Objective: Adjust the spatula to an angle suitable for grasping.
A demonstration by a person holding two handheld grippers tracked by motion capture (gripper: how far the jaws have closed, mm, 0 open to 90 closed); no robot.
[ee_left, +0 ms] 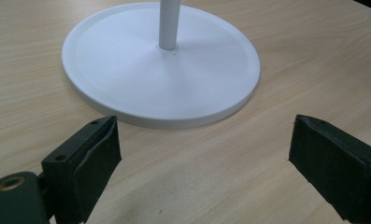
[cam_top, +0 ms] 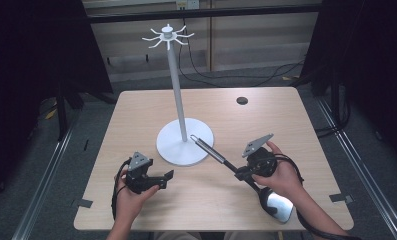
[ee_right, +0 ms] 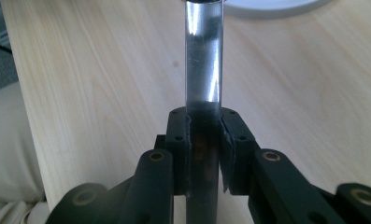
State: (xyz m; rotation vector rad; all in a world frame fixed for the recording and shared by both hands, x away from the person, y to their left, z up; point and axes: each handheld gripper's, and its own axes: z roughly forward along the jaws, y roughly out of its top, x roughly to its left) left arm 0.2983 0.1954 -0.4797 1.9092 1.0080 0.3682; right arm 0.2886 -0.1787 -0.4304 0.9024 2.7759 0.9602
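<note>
A white stand rises from a round base (cam_top: 168,147) at mid-table, its thin pole (cam_top: 177,85) ending in a ring of hooks (cam_top: 167,36). My right gripper (cam_top: 240,172) is shut on the handle of a long metal utensil (cam_top: 211,150). The handle's loop end points up-left over the base's right edge, and the shiny head (cam_top: 280,206) hangs back under the right hand. In the right gripper view the pads of the gripper (ee_right: 204,121) clamp the steel handle (ee_right: 203,60). My left gripper (cam_top: 167,177) is open, left of the base (ee_left: 127,70), with nothing between its jaws (ee_left: 204,144).
The wooden table (cam_top: 136,115) has a small dark round hole (cam_top: 242,100) at the back right. Black cables (cam_top: 266,80) lie on the floor beyond the far edge. Dark curtains flank both sides.
</note>
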